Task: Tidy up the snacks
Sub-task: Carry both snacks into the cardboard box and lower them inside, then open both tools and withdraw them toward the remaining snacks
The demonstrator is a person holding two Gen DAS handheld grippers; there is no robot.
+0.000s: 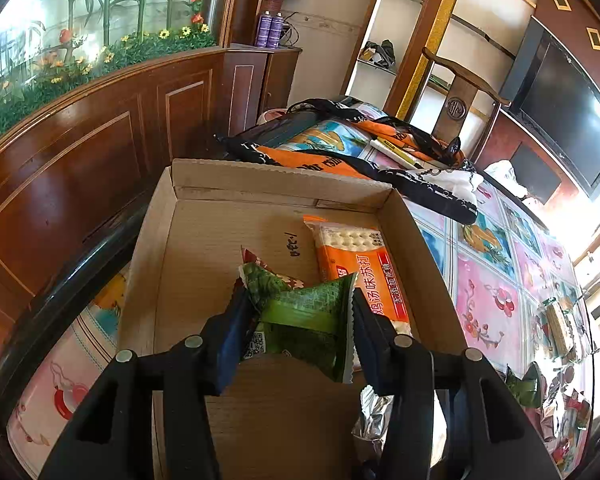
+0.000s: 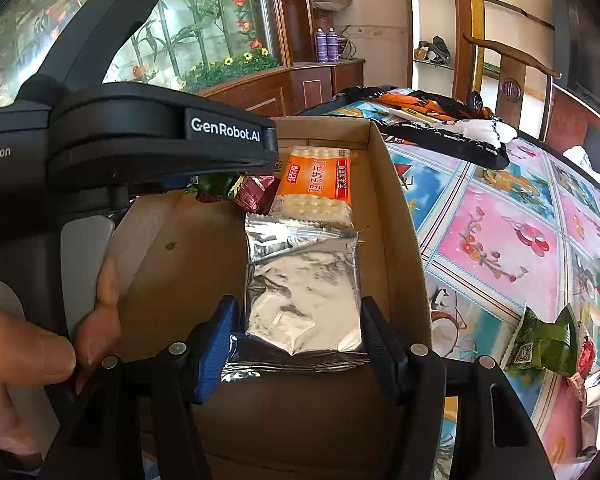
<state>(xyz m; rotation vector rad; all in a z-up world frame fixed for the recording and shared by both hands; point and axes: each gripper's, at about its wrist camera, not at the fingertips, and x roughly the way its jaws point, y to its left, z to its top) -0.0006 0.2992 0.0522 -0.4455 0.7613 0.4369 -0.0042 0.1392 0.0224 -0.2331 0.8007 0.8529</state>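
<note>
Both grippers, left (image 1: 300, 312) and right (image 2: 300, 328), tilt downward, jaws clamped.

We count one cardboard box (image 1: 204, 240). Inside it we count one orange cracker packet (image 1: 360, 264), one silver foil packet (image 2: 304, 292), one dark red snack packet (image 2: 254, 194) and one green snack packet (image 1: 304, 312). On the tablecloth outside the box we count one further green snack packet (image 2: 544, 344); other wrappers beside it are too blurred to count. We count two purple bottles (image 1: 270, 30) and two grippers (image 1: 300, 320) (image 2: 296, 344).
</note>
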